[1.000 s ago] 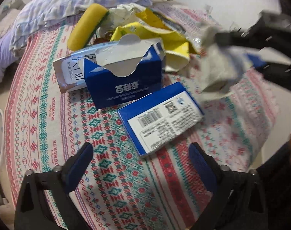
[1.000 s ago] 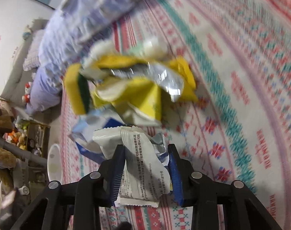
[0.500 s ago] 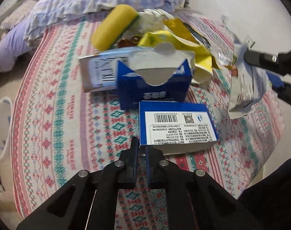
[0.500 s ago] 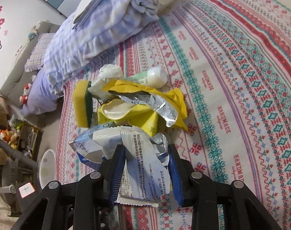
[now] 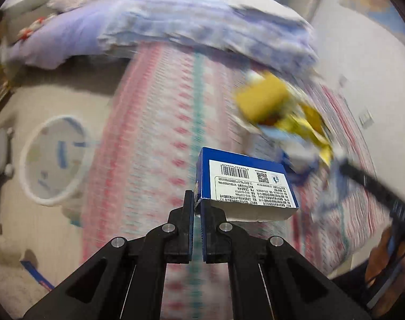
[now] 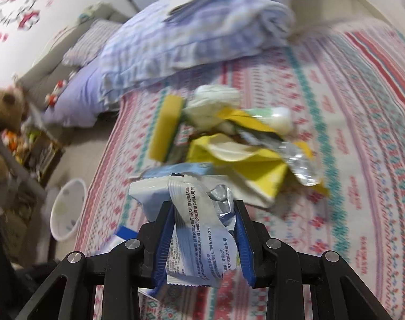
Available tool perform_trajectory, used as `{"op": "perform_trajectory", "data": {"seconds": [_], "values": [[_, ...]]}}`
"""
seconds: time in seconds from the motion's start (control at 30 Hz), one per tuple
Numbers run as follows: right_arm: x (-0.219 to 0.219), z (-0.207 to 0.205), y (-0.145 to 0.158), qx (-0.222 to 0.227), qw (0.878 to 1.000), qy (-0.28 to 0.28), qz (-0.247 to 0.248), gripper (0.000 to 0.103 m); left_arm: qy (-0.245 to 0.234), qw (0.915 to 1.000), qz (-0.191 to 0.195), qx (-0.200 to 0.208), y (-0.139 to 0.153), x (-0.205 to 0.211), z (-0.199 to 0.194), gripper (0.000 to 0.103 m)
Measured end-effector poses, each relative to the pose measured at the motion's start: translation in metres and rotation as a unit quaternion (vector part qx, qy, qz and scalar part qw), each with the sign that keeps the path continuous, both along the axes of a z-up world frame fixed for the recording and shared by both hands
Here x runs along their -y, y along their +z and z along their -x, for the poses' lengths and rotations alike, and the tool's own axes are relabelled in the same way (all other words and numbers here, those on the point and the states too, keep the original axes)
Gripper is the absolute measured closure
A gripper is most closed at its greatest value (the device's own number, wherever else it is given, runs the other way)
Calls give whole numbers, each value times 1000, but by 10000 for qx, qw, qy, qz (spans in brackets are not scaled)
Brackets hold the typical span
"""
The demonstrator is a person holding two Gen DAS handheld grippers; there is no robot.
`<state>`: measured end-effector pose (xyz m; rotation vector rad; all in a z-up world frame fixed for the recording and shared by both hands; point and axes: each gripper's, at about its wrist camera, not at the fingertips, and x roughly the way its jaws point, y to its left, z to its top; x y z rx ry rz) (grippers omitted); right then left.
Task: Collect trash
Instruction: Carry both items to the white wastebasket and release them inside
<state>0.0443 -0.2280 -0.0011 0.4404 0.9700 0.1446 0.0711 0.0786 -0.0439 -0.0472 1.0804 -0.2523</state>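
**Both grippers loaded, bin on the floor beside the bed**

Left gripper [image 5: 197, 205]: fingers pinched nearly together on the near corner edge of a blue box [image 5: 245, 184]. Box is off the bedspread [image 5: 159, 138] and juts up and to the right of the fingertips. Its white label faces the camera: a barcode, a QR code, a small blue logo and dense lines of small print, upside down from this view and mostly too small to read. The jaws have just been closing, with the box edge between them.

Right gripper [image 6: 202, 208]: fingers at a narrow gap, clamped on a crumpled white and pale blue wrapper [image 6: 194, 213]. Chinese print runs along it; characters for "China" in brackets and "101" can be made out, the rest not.

Remaining pile [image 6: 229, 144] on the patterned bedspread, beyond the right gripper: yellow sponge [image 6: 166, 128], yellow packets, silver foil, a small white bottle [image 6: 278, 117], crumpled white paper. Blurred.

White wastebasket [image 5: 53, 160] stands on the floor just beside the bed's edge, left of the held box in the left view. Folded lilac blanket [image 5: 202, 24] at the bed's far end.
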Motion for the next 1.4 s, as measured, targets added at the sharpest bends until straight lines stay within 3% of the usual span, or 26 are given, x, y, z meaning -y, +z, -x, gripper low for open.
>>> {"op": "perform_trajectory", "data": {"seconds": [0.27,0.4,0.53,0.73,0.97,1.07,1.13,1.27,1.4], "values": [[-57,-14,-8,16,9974,572,435,64,1291,9913,-122,-205,3,-120,-38,99],[-85,-23,-9,63,9952,815,543,64,1852,9813,228,-462,-10,-163,-56,99],[-122,-34,-13,120,9914,1133,637,64,2078,9760,347,-544,-21,-187,-69,99],[-184,-55,-22,128,9846,1622,644,64,2514,9608,632,-983,-52,-223,-85,99],[-256,-84,-22,277,9752,2118,586,64,2811,9505,675,-1136,-68,-246,-104,96],[-282,-103,-26,293,9727,2258,457,64,2818,9471,870,-1265,-71,-247,-104,81],[-302,-117,-30,267,9706,2367,347,64,2806,9468,949,-1261,-69,-246,-103,46],[-340,-136,-39,225,9644,2614,321,63,2916,9447,1054,-1068,-57,-253,-97,43],[-371,-153,-53,111,9612,2733,365,63,3244,9311,1291,-1056,-58,-270,-87,43]]}}
